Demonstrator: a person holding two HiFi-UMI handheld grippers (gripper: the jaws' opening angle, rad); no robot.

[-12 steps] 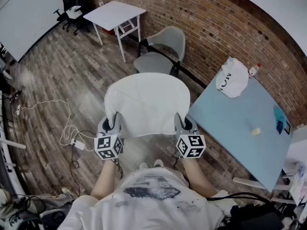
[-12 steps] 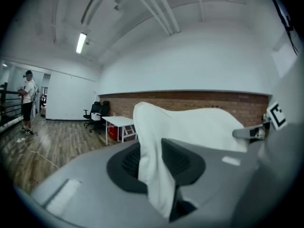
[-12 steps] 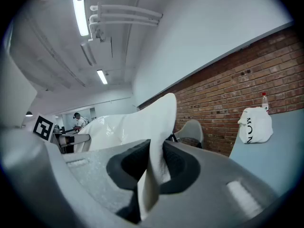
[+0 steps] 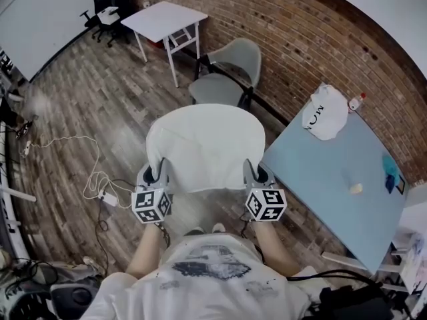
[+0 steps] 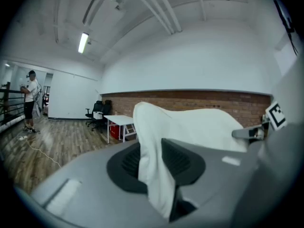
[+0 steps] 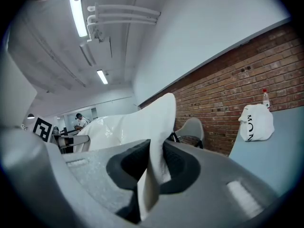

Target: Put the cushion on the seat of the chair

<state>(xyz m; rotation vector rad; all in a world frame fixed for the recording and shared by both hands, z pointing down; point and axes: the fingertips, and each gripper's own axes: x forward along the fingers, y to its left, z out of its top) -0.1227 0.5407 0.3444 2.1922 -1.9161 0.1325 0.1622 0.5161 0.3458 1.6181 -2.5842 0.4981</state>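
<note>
L gripper (image 4: 159,173) + R gripper (image 4: 251,173) each clamped on a near corner of white cushion (image 4: 205,145), spread taut, prob so it lands flat on chair (image 4: 223,79) seat

the cushion (image 4: 205,145) is white matt cloth, soft and lightly creased, while the far chair (image 4: 237,55) has a smooth grey plastic shell. the floor (image 4: 80,112) is grey-brown wood plank with a dull finish, the far wall (image 4: 313,39) is rough red brick, and the table (image 4: 320,172) at right has a smooth, matt pale-blue top.
</note>
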